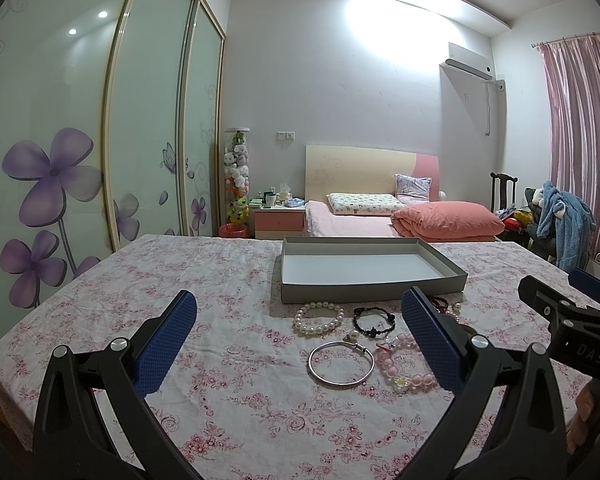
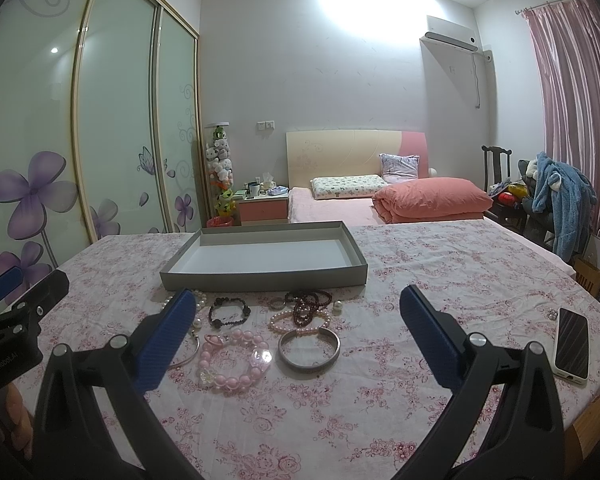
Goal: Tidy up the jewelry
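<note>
1. Flowery cloth [image 2: 420, 272] covers the table; a gray tray [image 2: 260, 278] sits on it, with nothing inside.
2. Just in front of the tray lie the bracelets [image 2: 236, 354].
3. Left gripper [image 1: 300, 344] and right gripper [image 2: 296, 340] are wide apart, holding nothing.
4. Beads look light, floppy and rolly; the silver bangle [image 1: 341, 363] looks stiff. Pinch a rim.

Left wrist view: left gripper's right finger [image 1: 428, 336] covers part of the pink bead bracelet [image 1: 404, 364] and most of the dark red bead strand [image 1: 440, 304] behind it. Right gripper [image 1: 568, 312] is cut off by the frame's right edge; can't tell how its jaws stand.

Right wrist view: right gripper's left finger [image 2: 168, 332] hides most of the white pearl bracelet [image 2: 199, 300] and half of the thin silver bangle [image 2: 190, 350]. Left gripper [image 2: 12, 300] is clipped at the left edge. Small ring [image 2: 277, 303] by the grey tray [image 2: 260, 276]: too small to detail.
</note>
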`<state>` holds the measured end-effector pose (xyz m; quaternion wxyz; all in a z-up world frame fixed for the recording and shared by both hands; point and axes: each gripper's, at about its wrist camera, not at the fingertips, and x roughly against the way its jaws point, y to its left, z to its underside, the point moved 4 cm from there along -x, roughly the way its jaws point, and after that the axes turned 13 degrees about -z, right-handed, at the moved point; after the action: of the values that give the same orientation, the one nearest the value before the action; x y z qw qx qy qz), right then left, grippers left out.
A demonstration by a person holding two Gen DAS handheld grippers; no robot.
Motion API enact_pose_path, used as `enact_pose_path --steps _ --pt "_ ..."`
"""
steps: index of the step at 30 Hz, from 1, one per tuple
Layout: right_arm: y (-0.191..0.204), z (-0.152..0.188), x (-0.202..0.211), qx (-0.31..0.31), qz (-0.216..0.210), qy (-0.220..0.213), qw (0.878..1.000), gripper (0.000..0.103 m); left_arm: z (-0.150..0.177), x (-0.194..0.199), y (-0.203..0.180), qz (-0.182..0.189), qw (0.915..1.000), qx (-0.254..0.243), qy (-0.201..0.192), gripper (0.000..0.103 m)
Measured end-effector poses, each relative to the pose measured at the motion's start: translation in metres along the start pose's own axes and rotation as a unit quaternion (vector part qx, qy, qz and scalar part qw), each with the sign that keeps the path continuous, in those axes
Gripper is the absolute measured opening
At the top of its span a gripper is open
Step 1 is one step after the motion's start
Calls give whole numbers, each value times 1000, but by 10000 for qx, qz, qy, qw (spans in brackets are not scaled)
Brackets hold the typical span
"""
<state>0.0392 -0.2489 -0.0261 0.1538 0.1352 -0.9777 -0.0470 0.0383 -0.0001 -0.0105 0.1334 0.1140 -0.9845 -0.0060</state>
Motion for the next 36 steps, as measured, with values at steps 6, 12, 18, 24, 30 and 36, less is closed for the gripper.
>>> enact_pose_path --steps 6,12,18,24,30,36 --pt "0 0 0 -3 -1 3 10000 99 0 0 0 2 10000 -1 1 101" --pt "0 0 0 -2 3 5 10000 99 0 0 0 4 10000 -2 7 101" --pt "-3 2 -4 -47 30 100 9999 99 2 -3 0 -35 9999 -23 103 101" --pt "-19 12 -24 -263 96 461 9985 99 10 -19 0 -138 9991 -91 383 101" --pt "-37 27 -46 -497 231 971 9938 99 20 -40 -1 -302 9963 -197 785 101" --pt "-43 33 -55 -576 293 1139 9914 99 22 -44 0 -287 9952 -193 919 101"
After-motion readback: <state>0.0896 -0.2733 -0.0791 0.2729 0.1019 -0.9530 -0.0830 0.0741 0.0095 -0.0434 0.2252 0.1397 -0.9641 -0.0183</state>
